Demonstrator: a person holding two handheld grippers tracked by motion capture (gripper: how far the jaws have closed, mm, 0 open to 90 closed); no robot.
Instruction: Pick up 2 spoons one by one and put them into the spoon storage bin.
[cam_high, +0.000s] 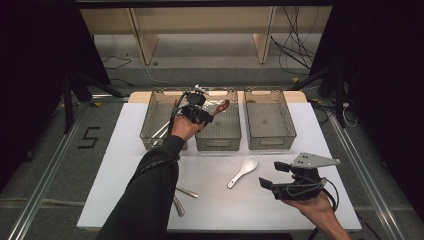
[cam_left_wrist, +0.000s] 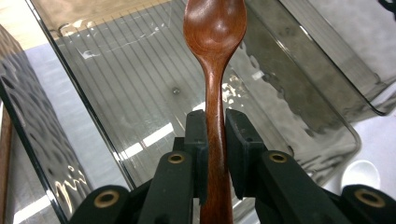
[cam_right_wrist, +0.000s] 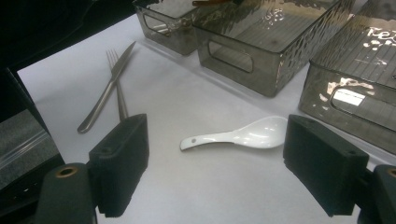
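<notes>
Three smoked clear plastic bins sit in a row along the far edge of the white tabletop (cam_high: 125, 165): the left bin (cam_high: 150, 131) has some metal cutlery in it, and the right bin (cam_high: 269, 120) is at about 1 o'clock. A white ceramic soup spoon (cam_high: 243, 170) lies near center, and a steel knife (cam_right_wrist: 106, 94) touches a steel fork (cam_right_wrist: 117, 91) around 7 o'clock.

3 bins (cam_high: 270, 120) in row at table (cam_high: 125, 150) back; ceramic spoon (cam_high: 243, 171) in front, knife (cam_right_wrist: 105, 95) & fork (cam_right_wrist: 119, 93) to left.
</notes>
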